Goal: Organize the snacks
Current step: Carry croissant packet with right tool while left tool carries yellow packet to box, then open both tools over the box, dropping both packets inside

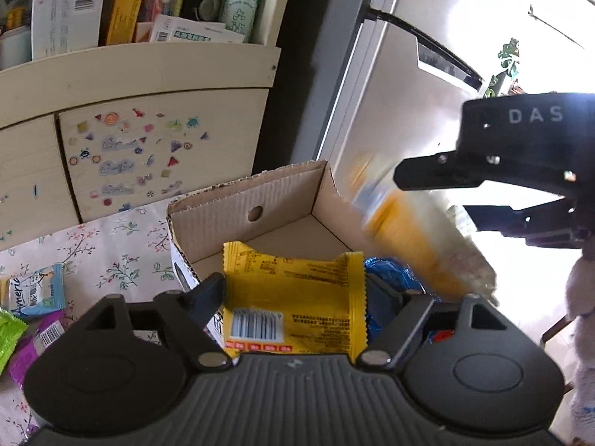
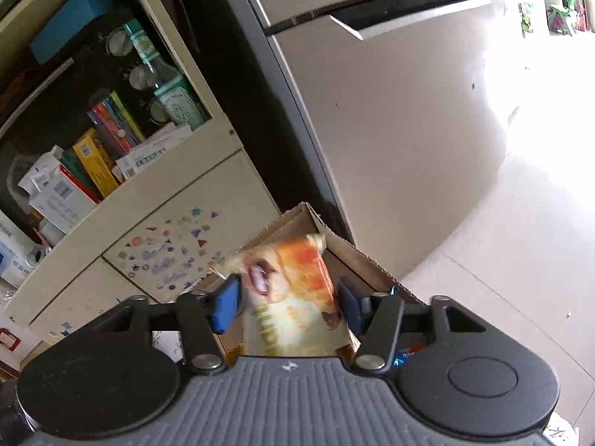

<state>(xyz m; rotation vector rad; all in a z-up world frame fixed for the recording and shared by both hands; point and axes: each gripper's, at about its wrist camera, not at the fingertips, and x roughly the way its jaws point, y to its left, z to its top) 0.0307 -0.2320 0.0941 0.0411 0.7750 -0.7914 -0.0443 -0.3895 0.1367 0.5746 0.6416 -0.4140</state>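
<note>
Hanging between the left tool's (image 1: 293,293) spread, non-touching jaws, the flat yellow foil snack packet (image 1: 293,297) judges light, slippery; grip a crimped edge. The right tool (image 2: 288,303) likewise gapes around the blurred orange snack bag (image 2: 293,297) over the corrugated cardboard box (image 1: 238,204).

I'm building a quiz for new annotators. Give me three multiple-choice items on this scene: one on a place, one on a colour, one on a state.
1. Where is the cardboard box?
A. on the flowered cloth
B. on the cabinet shelf
C. on the floor

2. What colour is the packet between the left gripper fingers?
A. green
B. yellow
C. purple

3. How is the box?
A. taped shut
B. open on top
C. crushed flat

Answers: 1 A, its base sits on the cloth; 2 B, the wrapper is yellow with a barcode; 3 B, its inside floor shows.
</note>
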